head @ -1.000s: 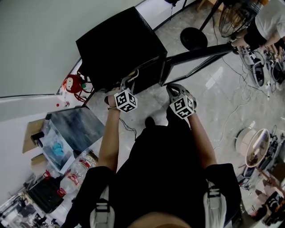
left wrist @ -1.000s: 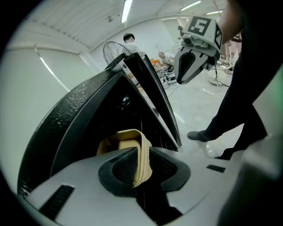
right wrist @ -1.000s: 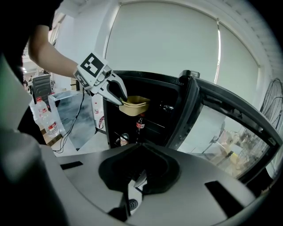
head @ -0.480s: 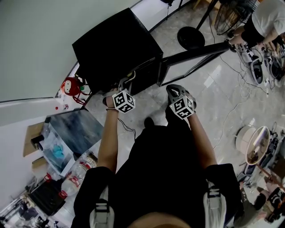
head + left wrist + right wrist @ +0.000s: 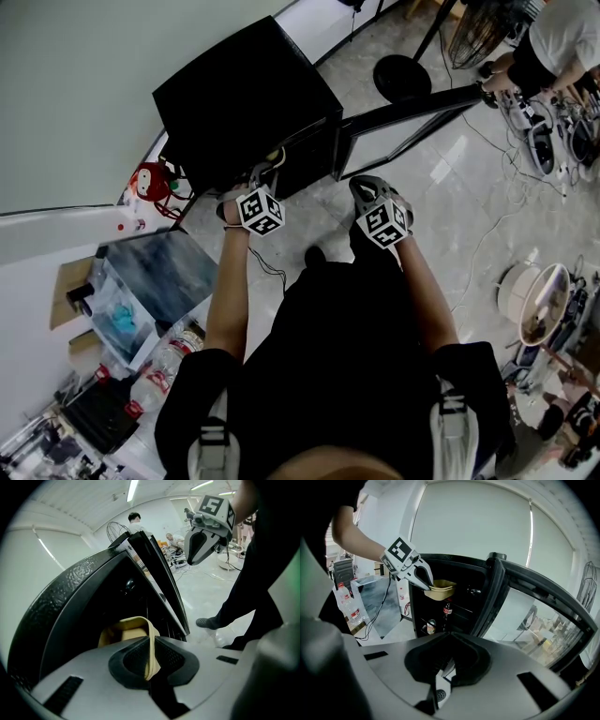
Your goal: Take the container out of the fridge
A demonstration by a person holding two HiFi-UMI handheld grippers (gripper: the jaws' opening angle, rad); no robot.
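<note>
A red toy [image 5: 150, 180] sits by the wall [image 5: 75, 94], plastic bottles [image 5: 161, 362] nearby, a round fan base [image 5: 401, 78] well apart.

In the head view the black top of the fridge [image 5: 244, 94] hides its inside, the body of the left tongs [image 5: 152, 657] covers the lower part of the container [image 5: 123, 631], and the label on the bottle [image 5: 446, 610] is too small to read.

Bright daylight, dim foreground, fisheye edges

Looks like a lab or workroom, not a home: loose cables [image 5: 487, 234] across the tile floor [image 5: 441, 178], a standing fan [image 5: 480, 39], a mini fridge [image 5: 246, 98] on the floor, another person [image 5: 555, 42] working nearby.
</note>
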